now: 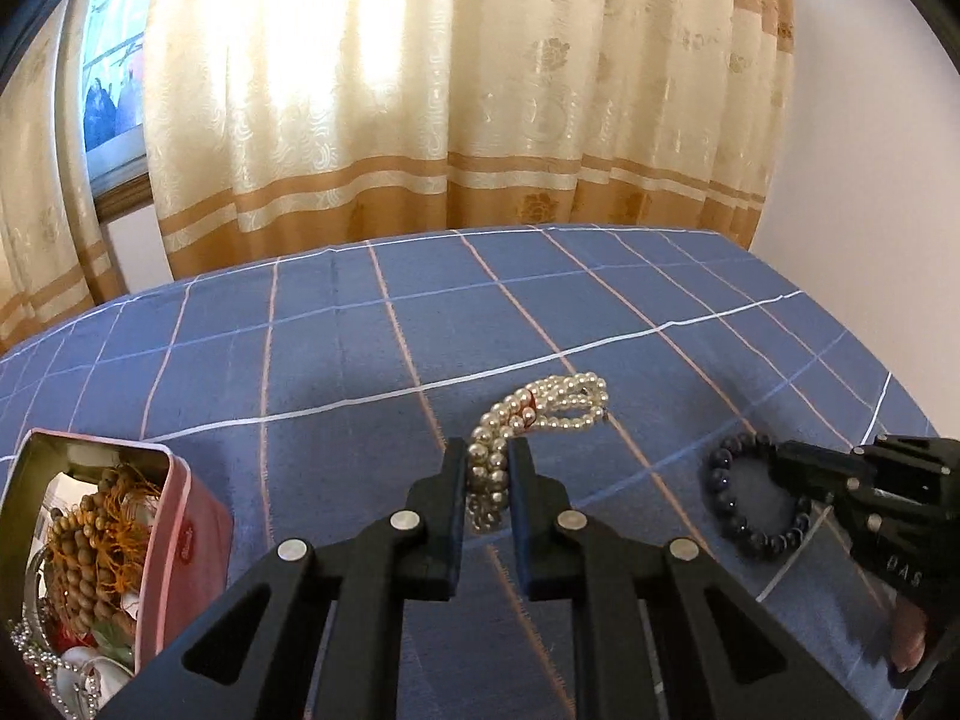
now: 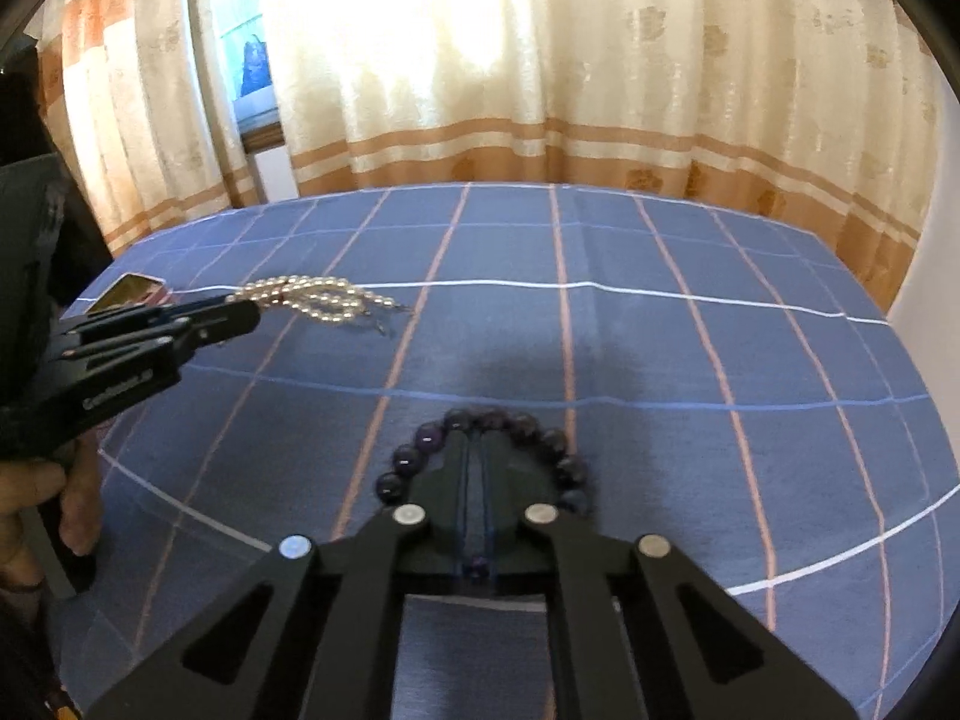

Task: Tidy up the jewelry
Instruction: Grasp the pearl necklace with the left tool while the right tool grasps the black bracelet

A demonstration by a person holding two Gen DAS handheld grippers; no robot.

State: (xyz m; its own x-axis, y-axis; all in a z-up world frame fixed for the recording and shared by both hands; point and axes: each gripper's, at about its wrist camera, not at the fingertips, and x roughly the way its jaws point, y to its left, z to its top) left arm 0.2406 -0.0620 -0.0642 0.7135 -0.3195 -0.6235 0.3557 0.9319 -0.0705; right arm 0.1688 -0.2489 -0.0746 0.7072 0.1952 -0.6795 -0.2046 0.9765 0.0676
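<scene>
Left wrist, left claw (image 1: pixel 489 456) gripping pearl bracelet (image 1: pixel 540 414)

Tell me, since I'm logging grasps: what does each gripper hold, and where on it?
Left gripper pinches the pearl bracelet at its near end. Right gripper sits over the dark bead bracelet; whether it grips it cannot be told.

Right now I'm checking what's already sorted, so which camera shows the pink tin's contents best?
The left wrist view: the open pink tin sits at lower left, with brown beads inside. The right wrist view catches only the tin's far rim behind the left gripper, contents hidden.
</scene>
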